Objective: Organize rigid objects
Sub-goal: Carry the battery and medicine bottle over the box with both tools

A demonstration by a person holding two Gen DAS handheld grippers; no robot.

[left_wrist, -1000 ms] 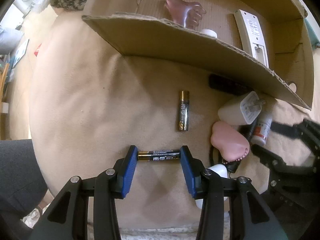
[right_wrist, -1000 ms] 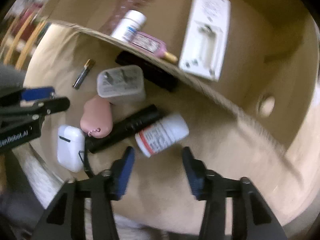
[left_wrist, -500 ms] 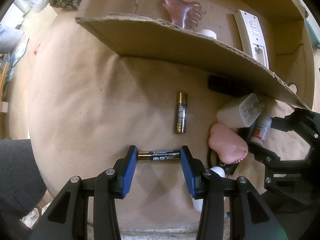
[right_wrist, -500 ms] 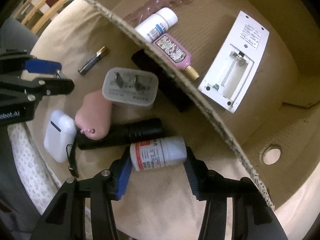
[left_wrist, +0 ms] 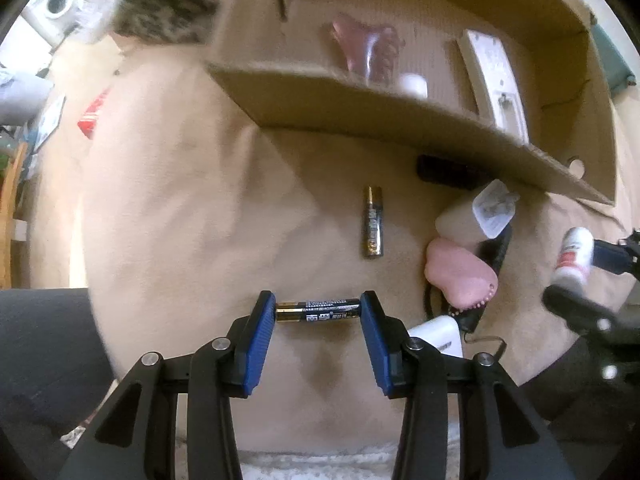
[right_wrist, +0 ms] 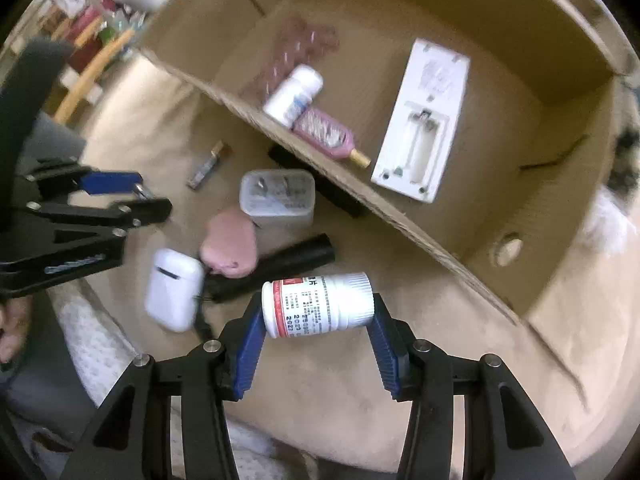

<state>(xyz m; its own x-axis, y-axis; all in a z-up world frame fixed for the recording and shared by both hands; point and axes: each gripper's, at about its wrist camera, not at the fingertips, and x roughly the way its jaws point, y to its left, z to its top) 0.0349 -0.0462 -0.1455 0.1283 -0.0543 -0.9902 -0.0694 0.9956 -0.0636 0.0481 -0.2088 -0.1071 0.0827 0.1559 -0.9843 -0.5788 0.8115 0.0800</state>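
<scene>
Left gripper [left_wrist: 319, 312] — grips battery [left_wrist: 319, 310].

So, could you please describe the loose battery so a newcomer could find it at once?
In front of the cardboard box, on the beige cushion, the loose battery lies left of the white charger. Unlike the battery in the left hand-held gripper, nothing grips it.

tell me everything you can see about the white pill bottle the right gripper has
The white pill bottle is a small, plastic-looking cylinder with a ribbed white cap at one end and a label with a red band and dark print. It lies sideways, clamped end to end between the blue fingers of the right gripper, lifted clear of the beige cushion, near the cardboard box. Only the fingers touch it.
</scene>
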